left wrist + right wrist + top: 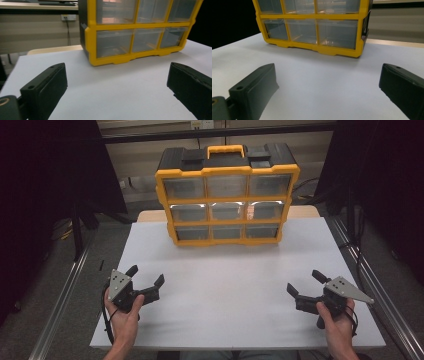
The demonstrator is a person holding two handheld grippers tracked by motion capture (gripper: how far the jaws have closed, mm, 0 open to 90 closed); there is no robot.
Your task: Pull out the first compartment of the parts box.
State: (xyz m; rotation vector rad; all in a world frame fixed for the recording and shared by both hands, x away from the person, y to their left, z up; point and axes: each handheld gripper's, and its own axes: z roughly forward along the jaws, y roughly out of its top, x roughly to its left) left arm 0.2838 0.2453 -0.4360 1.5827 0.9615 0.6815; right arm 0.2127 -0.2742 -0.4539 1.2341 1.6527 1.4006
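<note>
My left tool (146, 275), black with a grey three-cornered plate on top, sits low over the near left part of the white surface (225, 285); jaws spread wide apart, nothing between them. My right tool (306, 283), same build, sits at the near right part; jaws likewise wide apart and empty. The two tools are well apart from each other, both pointing inward and away from me.

Yellow-framed plastic drawer cabinet (227, 195) with black top, yellow carry handle and nine clear drawers in three rows stands upright at the far middle of the surface, well apart from both tools. In the left gripper view the cabinet (140, 37) lies ahead and to the right of the open jaws; in the right gripper view it (314, 27) lies ahead and to the left. All drawers I can see look shut. Neither tool touches the cabinet.
</note>
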